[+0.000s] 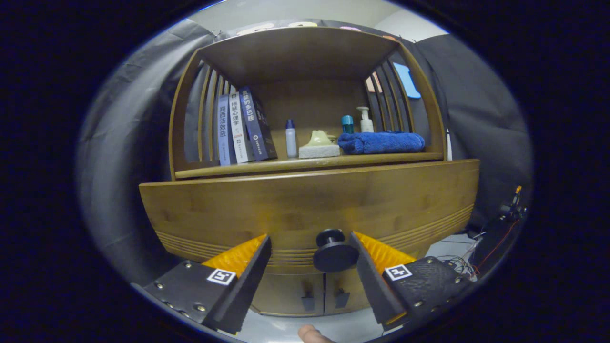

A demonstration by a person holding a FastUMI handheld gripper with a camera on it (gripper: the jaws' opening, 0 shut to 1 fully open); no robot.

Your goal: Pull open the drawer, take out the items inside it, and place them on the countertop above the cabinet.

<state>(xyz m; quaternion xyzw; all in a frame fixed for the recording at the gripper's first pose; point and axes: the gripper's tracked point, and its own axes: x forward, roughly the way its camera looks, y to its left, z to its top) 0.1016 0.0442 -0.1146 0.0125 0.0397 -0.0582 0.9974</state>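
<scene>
A wooden cabinet stands ahead, its drawer front [305, 209] a wide bamboo panel with grooves along the lower edge. The drawer is closed. A round black knob [334, 252] sticks out of it low in the middle. My gripper [310, 243] is open, and the knob sits between the fingers, close against the right finger [369, 274] and well apart from the left finger [252, 271]. The countertop [310, 164] above the drawer is the floor of an open shelf alcove. The drawer's contents are hidden.
On the countertop stand three books [240, 128] at left, a small white bottle [291, 139], a sponge brush [319, 145], a folded blue towel [381, 142], a teal bottle [348, 124] and a pump bottle [366, 120]. Two small cabinet doors [324, 295] lie below the drawer. Cables [495, 238] lie at right.
</scene>
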